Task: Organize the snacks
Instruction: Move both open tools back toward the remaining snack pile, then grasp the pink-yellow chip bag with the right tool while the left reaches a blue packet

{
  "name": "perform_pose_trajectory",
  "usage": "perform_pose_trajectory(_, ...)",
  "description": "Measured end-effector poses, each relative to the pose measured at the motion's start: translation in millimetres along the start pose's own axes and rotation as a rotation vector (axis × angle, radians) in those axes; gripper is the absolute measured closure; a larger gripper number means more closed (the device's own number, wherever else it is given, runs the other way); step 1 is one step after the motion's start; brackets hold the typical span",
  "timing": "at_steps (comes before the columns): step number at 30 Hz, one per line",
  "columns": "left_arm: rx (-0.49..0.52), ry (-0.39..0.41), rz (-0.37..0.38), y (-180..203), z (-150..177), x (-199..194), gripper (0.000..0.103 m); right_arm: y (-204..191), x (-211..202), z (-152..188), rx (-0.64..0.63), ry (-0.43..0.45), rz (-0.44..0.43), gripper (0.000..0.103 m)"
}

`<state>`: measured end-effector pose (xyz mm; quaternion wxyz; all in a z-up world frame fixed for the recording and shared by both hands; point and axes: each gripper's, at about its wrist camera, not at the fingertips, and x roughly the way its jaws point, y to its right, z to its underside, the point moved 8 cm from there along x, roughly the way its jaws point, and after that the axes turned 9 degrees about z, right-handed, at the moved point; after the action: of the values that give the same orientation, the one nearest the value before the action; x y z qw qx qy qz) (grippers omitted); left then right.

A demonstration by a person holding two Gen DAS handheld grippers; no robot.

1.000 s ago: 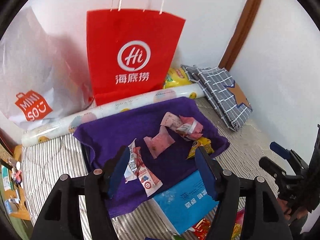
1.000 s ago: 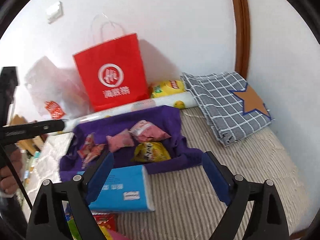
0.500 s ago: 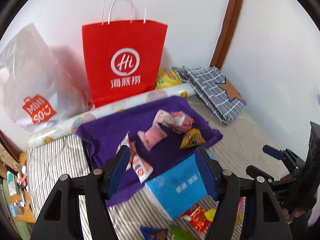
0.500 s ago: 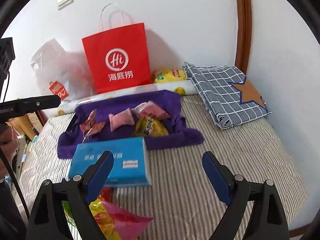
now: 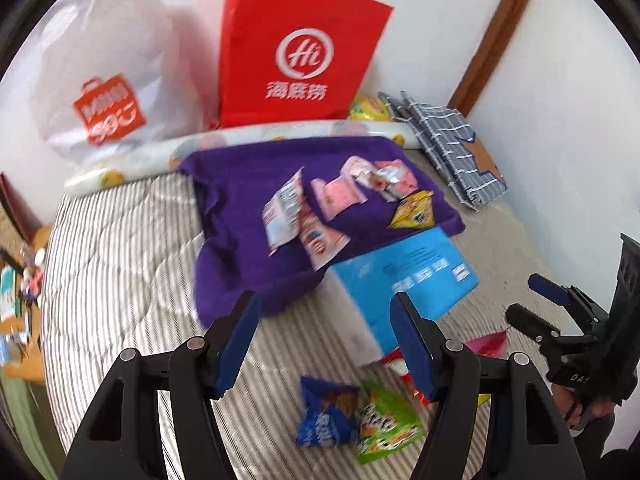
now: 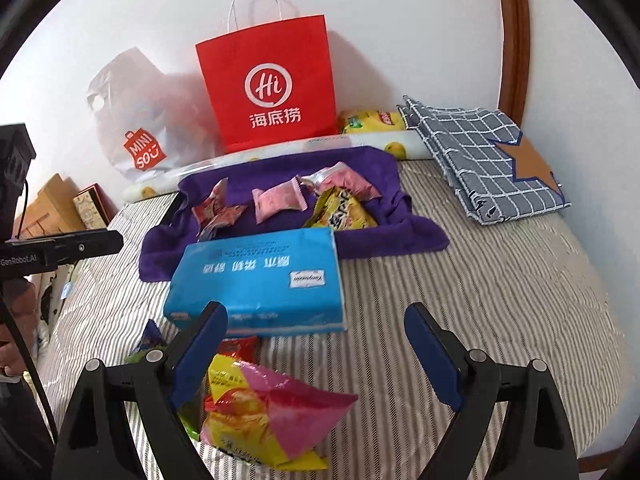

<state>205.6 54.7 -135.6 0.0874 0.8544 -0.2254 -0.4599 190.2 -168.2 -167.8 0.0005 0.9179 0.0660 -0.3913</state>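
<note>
Striped quilted bedcover point(image 6: 460, 300) is soft, so crinkly snack packets may slip. Left gripper point(image 5: 324, 336) and right gripper point(image 6: 316, 344) are both spread, empty; the pink-yellow foil packet point(image 6: 272, 412) could skid aside.

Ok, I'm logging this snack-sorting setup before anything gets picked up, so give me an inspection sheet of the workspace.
Surface: striped bedding, partly covered by a purple towel.
Job's things: small snack packets on the towel, among them a pink packet; a pink-and-yellow bag, a blue packet and a green packet lie loose below the towel.
Clutter: blue tissue pack, red paper bag, white plastic bag, folded checked cloth, printed roll.
Grippers: left gripper and right gripper open, both empty.
Cables: black cable at the left edge.
Surroundings: white wall, wooden trim.
</note>
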Motion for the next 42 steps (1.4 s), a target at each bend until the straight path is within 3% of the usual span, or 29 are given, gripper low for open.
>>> perform_pose_trajectory(9,-0.101,-0.005,-0.003,-27,24,-9,0.036,-8,0,17,0.011,-0.036,-0.041,0.013)
perform_pose_trajectory(14,-0.101,-0.015,-0.003,-23,37,-8,0.036,-18,6,36,-0.016,-0.096,-0.075,0.013)
perform_pose_trajectory(21,-0.083,-0.019,0.011,-12,53,-6,0.036,-24,5,60,-0.024,-0.151,-0.047,0.013)
perform_pose_trajectory(28,-0.089,-0.046,-0.001,-12,71,-3,0.036,-12,-8,64,0.012,-0.165,-0.025,0.013)
perform_pose_trajectory(34,-0.108,-0.059,0.014,-12,84,1,0.036,-22,-22,72,0.041,-0.175,-0.111,0.013)
perform_pose_trajectory(40,-0.091,-0.089,0.006,-8,94,9,0.036,-40,5,71,0.085,-0.204,-0.146,0.013)
perform_pose_trajectory(42,-0.082,-0.109,0.0,-8,97,15,0.036,-43,14,69,0.069,-0.203,-0.116,0.013)
